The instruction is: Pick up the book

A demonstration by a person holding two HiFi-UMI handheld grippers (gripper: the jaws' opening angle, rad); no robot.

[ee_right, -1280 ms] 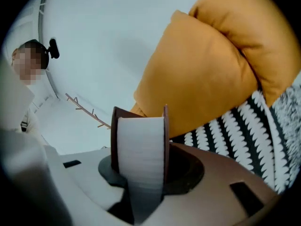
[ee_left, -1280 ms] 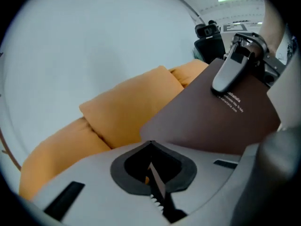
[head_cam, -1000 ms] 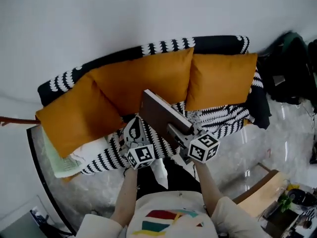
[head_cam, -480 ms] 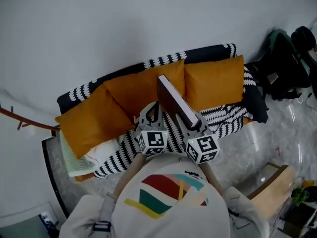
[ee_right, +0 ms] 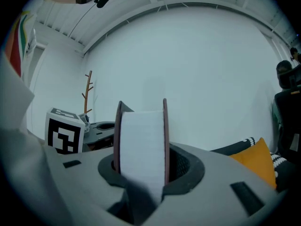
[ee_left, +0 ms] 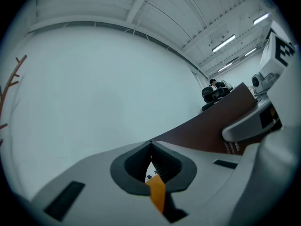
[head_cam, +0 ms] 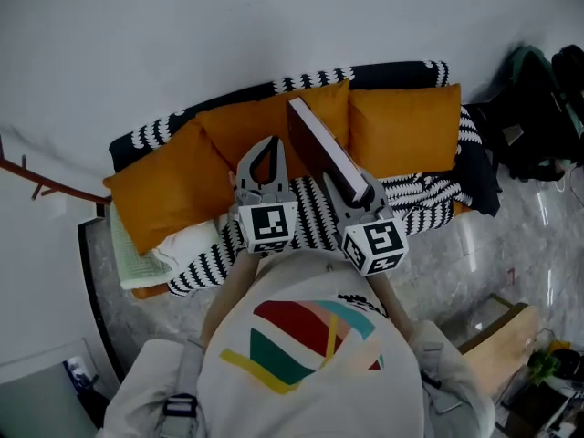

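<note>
A thick brown hardcover book (head_cam: 321, 146) is held up off the sofa, tilted, in front of the orange cushions. My right gripper (head_cam: 354, 192) is shut on its lower end. In the right gripper view the book's white page edge (ee_right: 141, 140) stands upright between the two jaws. My left gripper (head_cam: 265, 146) is raised just left of the book, its fingertips meeting and nothing between them. In the left gripper view the book's brown cover (ee_left: 211, 126) runs across the right side, with a grey finger of the right gripper (ee_left: 251, 122) pressed on it.
Below is a sofa under a black-and-white throw (head_cam: 310, 217) with three orange cushions (head_cam: 169, 185). A pale folded cloth (head_cam: 132, 254) lies at its left end. Dark bags (head_cam: 547, 108) sit at right, a wooden piece (head_cam: 497, 345) at lower right. White wall behind.
Both grippers have risen. The book has come up off the sofa seat in the right gripper and stands steeper; the left gripper now sits level with it.
</note>
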